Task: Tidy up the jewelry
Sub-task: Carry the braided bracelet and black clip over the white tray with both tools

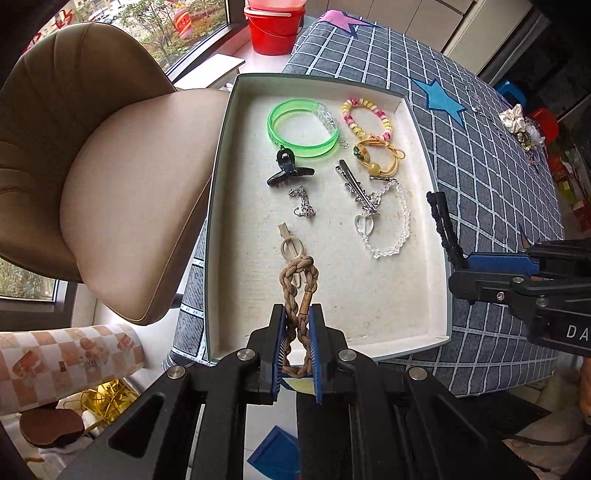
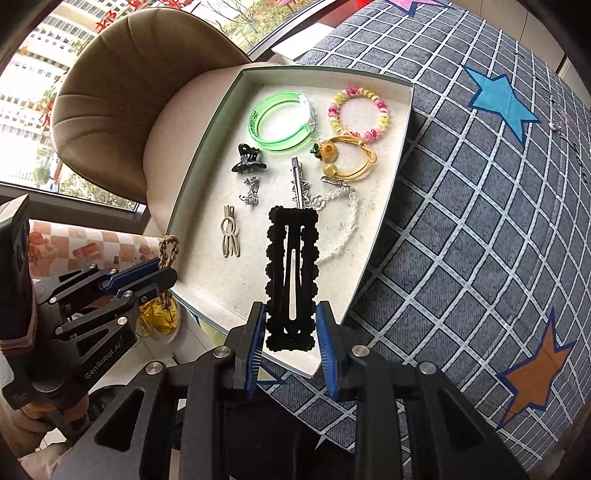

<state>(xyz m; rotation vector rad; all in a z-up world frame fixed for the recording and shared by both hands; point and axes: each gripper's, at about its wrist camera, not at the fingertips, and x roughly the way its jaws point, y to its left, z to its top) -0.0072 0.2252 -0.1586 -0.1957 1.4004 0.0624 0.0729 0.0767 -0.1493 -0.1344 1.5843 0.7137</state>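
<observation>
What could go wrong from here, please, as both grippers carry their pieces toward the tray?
1. The braided cord bracelet hangs over the cream hair clip; released here, it may land on it and tangle.
2. The black scalloped snap clip is pinched only at its lower end by the right gripper, so it could pivot or slip.
3. The left gripper hovers near the tray's near edge, so the bracelet could fall outside.

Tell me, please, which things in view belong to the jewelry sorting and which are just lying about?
Part of the job:
- shallow white-lined box
- brown braided cord bracelet, held by the left gripper
- black scalloped snap hair clip, held by the right gripper
- translucent green plastic bangle and black claw clip in the box

Lying about:
- red plastic bucket
- tan padded chair
</observation>
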